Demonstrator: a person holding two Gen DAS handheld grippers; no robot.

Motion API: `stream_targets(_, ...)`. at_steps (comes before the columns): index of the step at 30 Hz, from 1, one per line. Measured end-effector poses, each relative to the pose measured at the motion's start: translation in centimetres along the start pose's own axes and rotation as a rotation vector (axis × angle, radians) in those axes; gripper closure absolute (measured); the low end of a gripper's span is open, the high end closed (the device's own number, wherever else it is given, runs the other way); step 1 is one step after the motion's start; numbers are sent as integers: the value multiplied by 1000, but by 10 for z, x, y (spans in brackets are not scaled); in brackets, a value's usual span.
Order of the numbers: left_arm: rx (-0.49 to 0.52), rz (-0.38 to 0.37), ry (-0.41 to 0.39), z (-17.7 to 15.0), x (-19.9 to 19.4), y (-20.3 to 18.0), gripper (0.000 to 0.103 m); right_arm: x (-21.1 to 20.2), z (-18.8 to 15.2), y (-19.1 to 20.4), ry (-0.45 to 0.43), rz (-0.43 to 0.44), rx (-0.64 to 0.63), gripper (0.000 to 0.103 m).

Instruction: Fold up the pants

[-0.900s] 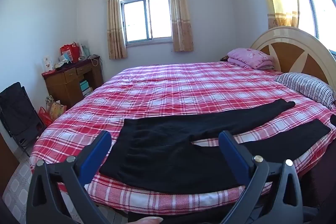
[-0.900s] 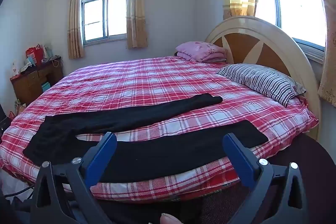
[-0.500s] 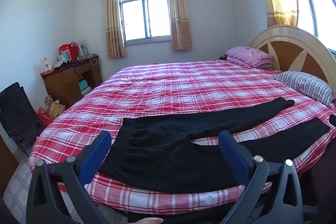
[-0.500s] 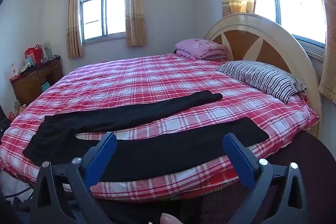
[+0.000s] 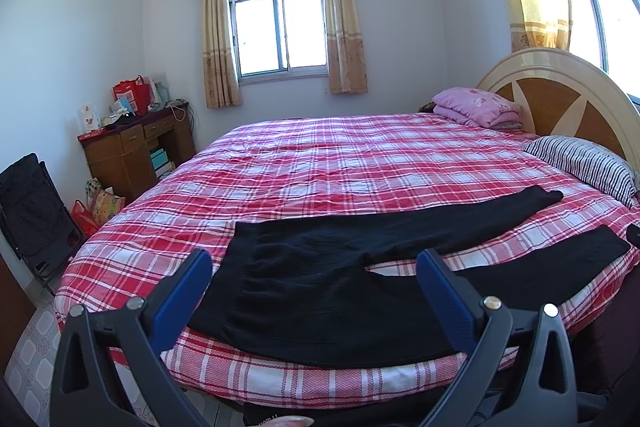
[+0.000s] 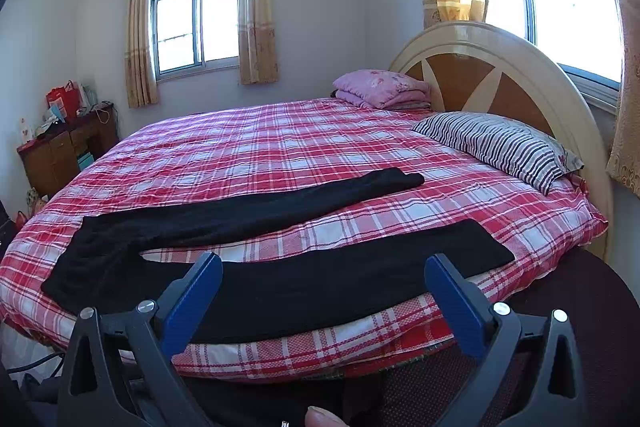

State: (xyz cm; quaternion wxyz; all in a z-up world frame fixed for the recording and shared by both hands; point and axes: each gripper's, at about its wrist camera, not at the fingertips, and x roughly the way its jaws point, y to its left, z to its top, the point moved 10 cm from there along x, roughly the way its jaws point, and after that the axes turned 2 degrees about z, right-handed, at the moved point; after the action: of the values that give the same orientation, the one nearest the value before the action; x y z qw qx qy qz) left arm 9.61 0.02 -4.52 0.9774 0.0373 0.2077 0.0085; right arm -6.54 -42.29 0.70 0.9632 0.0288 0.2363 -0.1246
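Black pants (image 5: 320,291) lie flat near the front edge of a round bed with a red plaid cover (image 5: 340,163). The waist is at the left and the two legs spread apart toward the right. They also show in the right wrist view (image 6: 280,283). My left gripper (image 5: 314,263) is open and empty, held off the bed edge in front of the waist. My right gripper (image 6: 324,267) is open and empty, held off the bed edge in front of the near leg.
A striped pillow (image 6: 500,143) and a folded pink blanket (image 6: 380,87) lie by the curved headboard (image 6: 500,59) at the right. A wooden desk (image 5: 132,147) with bags and a black folded item (image 5: 32,211) stand by the left wall.
Both grippers have drifted slightly; the view of the bed shifted a little. The pants have not moved and both grippers stay open.
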Motion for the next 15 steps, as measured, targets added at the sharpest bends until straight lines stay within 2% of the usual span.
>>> stream_targets(15, 0, 1, 17, -3, 5, 0, 0, 6, -4, -1, 20, 1, 3, 1)
